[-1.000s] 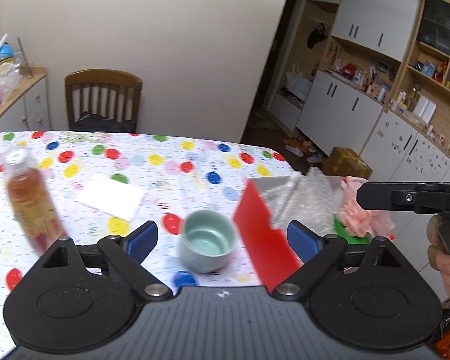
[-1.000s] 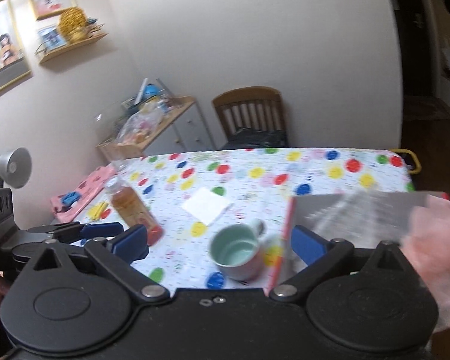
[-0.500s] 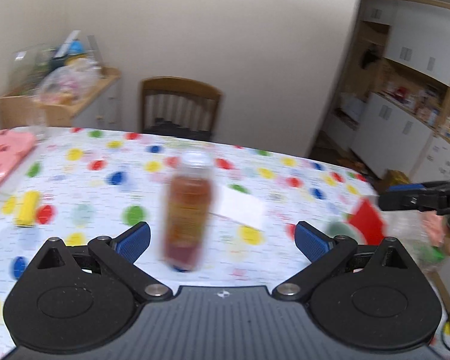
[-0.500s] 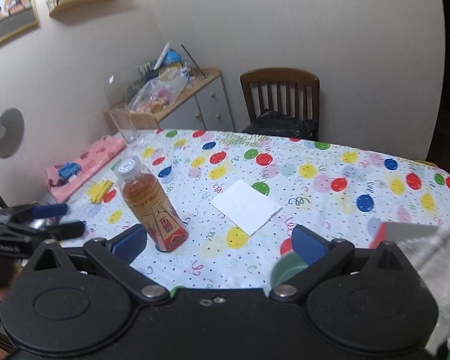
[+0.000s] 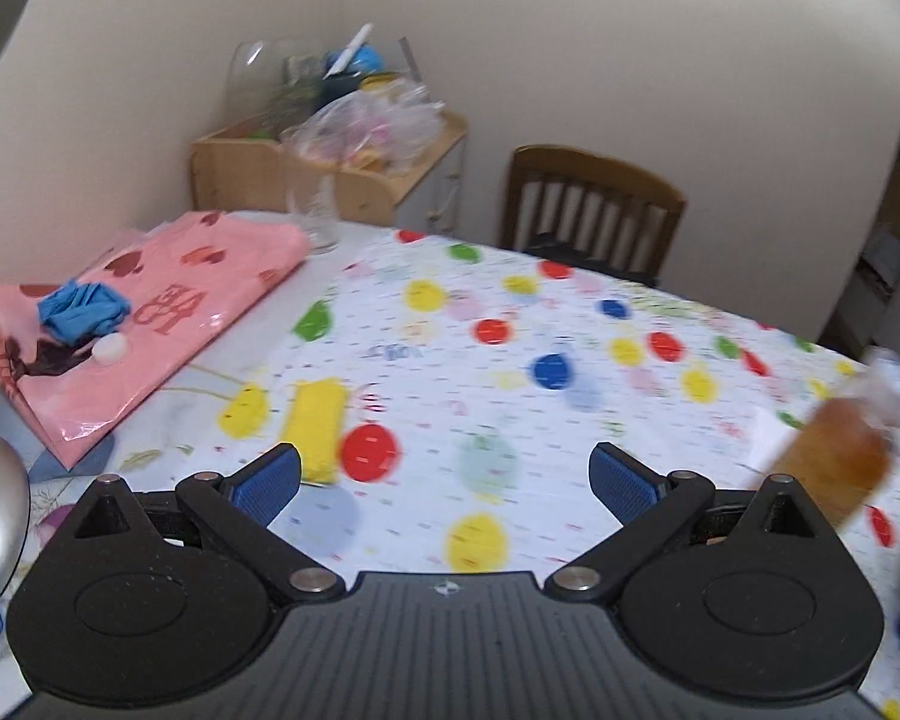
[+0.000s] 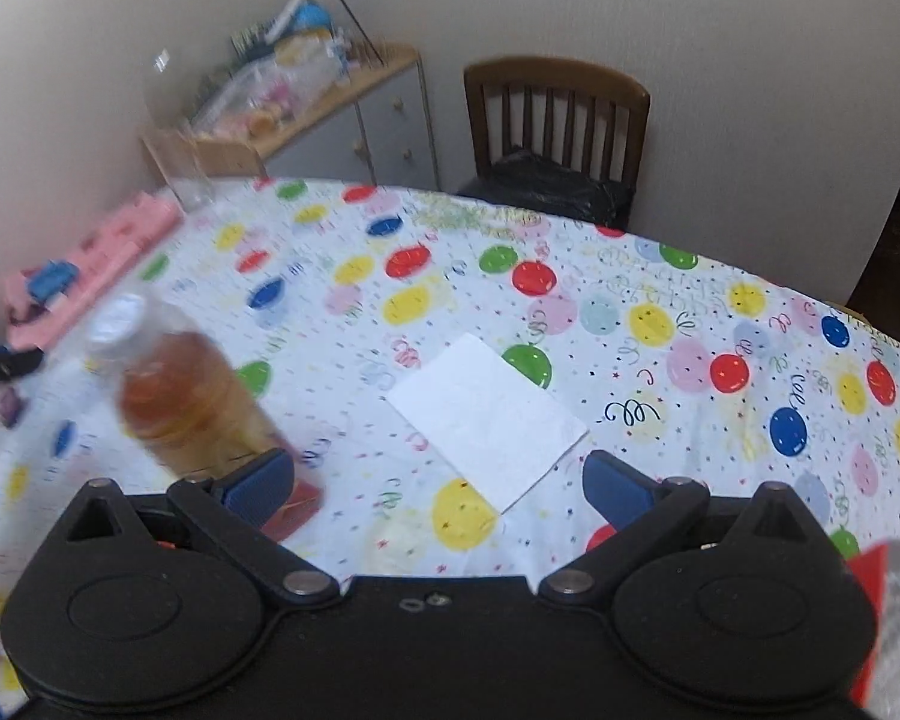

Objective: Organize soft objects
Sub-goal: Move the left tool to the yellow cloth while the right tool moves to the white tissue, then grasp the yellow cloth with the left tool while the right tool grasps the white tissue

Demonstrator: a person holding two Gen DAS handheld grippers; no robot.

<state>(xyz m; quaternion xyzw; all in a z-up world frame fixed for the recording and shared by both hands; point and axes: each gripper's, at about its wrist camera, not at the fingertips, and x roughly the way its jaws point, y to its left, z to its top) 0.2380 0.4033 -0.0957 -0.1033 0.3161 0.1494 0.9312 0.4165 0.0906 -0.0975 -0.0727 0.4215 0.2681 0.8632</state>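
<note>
Left wrist view: left gripper (image 5: 444,474) jaws wide apart, empty. Folded pink heart-print cloth (image 5: 150,312) at 10 o'clock; flat yellow soft block (image 5: 317,429) just beyond L pad, likely next pick. Right gripper (image 6: 435,489) spread wide, empty; white folded napkin (image 6: 486,414) at 12, amber drink bottle (image 6: 186,396) at 10.

On the table: one bottle (image 6: 174,396), one white napkin (image 6: 486,420), one yellow sponge (image 5: 315,429), one glass (image 5: 318,219).

Mid-table open — bottle (image 6: 180,396), seemingly upright, blocks left.
</note>
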